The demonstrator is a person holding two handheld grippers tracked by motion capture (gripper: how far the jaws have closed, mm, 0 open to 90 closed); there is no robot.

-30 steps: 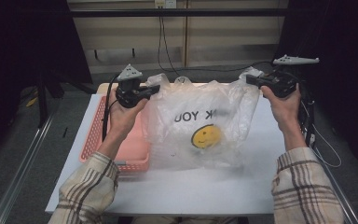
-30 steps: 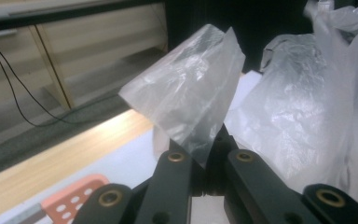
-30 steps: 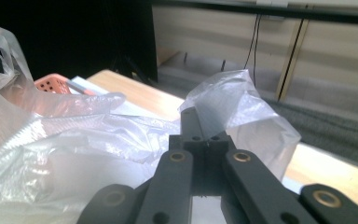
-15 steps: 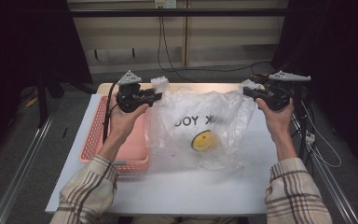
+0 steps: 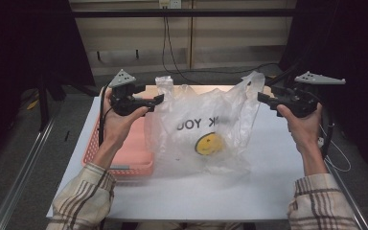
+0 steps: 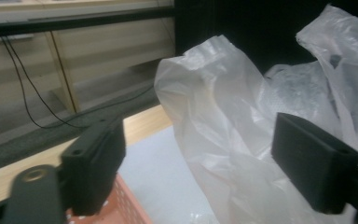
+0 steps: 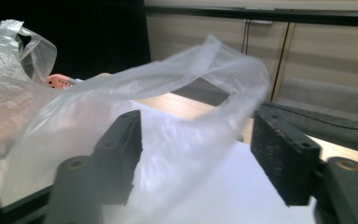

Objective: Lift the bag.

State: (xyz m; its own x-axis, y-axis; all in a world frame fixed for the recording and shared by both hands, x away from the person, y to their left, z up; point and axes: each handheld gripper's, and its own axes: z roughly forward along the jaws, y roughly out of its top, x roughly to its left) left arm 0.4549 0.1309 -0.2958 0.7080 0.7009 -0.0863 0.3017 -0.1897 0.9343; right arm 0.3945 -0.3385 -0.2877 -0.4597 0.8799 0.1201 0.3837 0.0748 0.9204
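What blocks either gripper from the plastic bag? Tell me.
Nothing visible does. The left gripper and right gripper have just been opening; each has a handle of the plastic bag loose between its spread jaws, pads not pressing. The pink basket sits beside the bag.

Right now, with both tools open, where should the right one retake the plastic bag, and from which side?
Take the plastic bag by its right handle loop, coming in level from the right. The loop stands up, thin and arched, just in front of the right tool, whose jaws have just been opening; in the right gripper view the film arches between the open jaws, so closing there should probably catch it.
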